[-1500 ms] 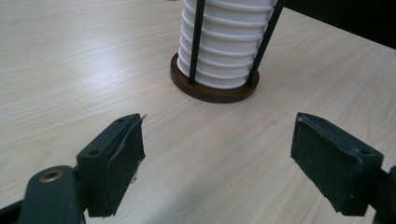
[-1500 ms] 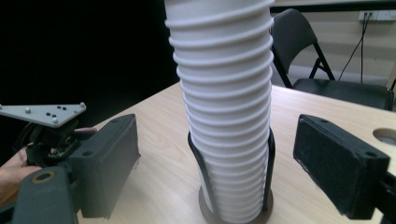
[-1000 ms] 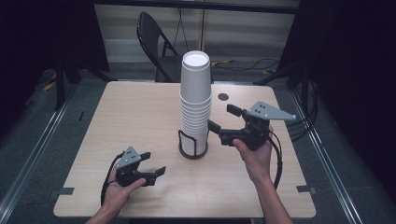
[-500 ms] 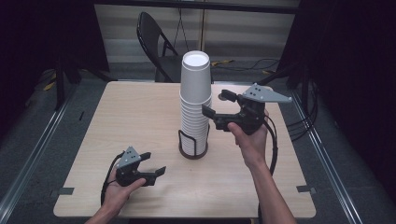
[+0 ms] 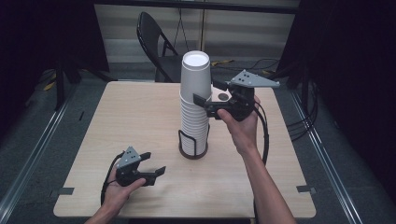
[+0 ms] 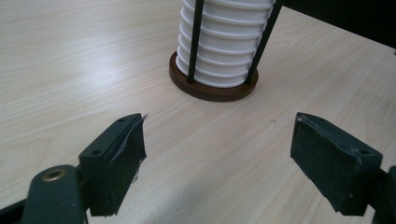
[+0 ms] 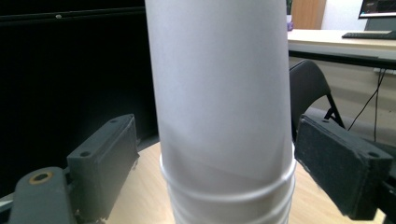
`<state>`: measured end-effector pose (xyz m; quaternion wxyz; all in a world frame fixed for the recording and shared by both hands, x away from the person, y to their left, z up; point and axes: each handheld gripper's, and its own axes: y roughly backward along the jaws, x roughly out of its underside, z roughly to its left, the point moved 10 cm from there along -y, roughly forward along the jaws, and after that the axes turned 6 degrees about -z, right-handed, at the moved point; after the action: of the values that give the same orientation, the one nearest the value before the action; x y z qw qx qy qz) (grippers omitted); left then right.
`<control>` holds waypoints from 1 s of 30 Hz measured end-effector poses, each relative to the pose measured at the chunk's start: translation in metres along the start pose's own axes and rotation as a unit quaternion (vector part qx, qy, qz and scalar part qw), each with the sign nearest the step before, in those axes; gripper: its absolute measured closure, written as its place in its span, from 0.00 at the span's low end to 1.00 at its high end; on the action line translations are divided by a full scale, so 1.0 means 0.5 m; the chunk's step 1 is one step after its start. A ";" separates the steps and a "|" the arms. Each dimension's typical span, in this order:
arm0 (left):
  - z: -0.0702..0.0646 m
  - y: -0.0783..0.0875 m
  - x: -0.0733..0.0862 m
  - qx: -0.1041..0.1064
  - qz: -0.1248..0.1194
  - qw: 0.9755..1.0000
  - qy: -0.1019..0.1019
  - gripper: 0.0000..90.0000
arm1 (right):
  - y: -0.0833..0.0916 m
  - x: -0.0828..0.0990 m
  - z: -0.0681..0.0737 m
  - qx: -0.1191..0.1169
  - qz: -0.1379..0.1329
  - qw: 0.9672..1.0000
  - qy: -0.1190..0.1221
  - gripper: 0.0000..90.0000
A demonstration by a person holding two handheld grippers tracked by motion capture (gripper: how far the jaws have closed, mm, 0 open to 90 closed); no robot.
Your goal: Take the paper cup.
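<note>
The upright cup stack (image 5: 195, 102) stands in its holder (image 5: 192, 148) mid-tabletop (image 5: 140, 121), its top cup between the spread jaws of the right hand-held gripper (image 5: 201, 103) at its 3 o'clock, while the left hand-held gripper (image 5: 152, 164), also released, rests at 7 o'clock.

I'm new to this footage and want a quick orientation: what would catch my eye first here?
A tall stack of white paper cups rises from a wire holder at the middle of the table. The right gripper, open, is raised beside the top cup, a jaw on either side. The left gripper rests open near the front left edge.
</note>
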<state>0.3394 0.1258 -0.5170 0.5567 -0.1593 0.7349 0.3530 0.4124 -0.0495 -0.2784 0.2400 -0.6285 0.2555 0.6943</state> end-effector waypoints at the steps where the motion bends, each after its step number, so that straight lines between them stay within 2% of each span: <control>1: 0.000 0.000 0.000 0.000 0.000 1.000 0.000 0.20 | -0.005 -0.001 -0.001 0.000 -0.001 1.000 -0.003 0.14; 5: 0.000 0.000 0.000 0.000 0.000 1.000 0.000 0.20 | -0.021 0.001 -0.003 0.000 0.006 1.000 -0.004 0.13; 8: 0.000 0.000 0.000 0.000 -0.001 1.000 0.000 0.20 | -0.036 0.003 -0.009 0.010 0.012 1.000 -0.008 0.13; 11: 0.000 0.000 0.000 0.000 0.000 1.000 0.000 0.20 | -0.042 0.003 -0.010 0.011 0.014 1.000 -0.007 0.12; 14: 0.000 0.000 0.000 0.000 0.000 1.000 -0.001 0.20 | -0.057 0.004 -0.011 0.023 0.020 1.000 -0.001 0.10; 30: 0.000 -0.001 0.001 0.002 0.001 1.000 -0.001 0.20 | -0.095 0.010 -0.007 0.018 0.023 1.000 0.000 0.09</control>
<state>0.3395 0.1257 -0.5175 0.5576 -0.1570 0.7348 0.3528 0.4457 -0.0158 -0.2860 0.2353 -0.6179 0.2819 0.6952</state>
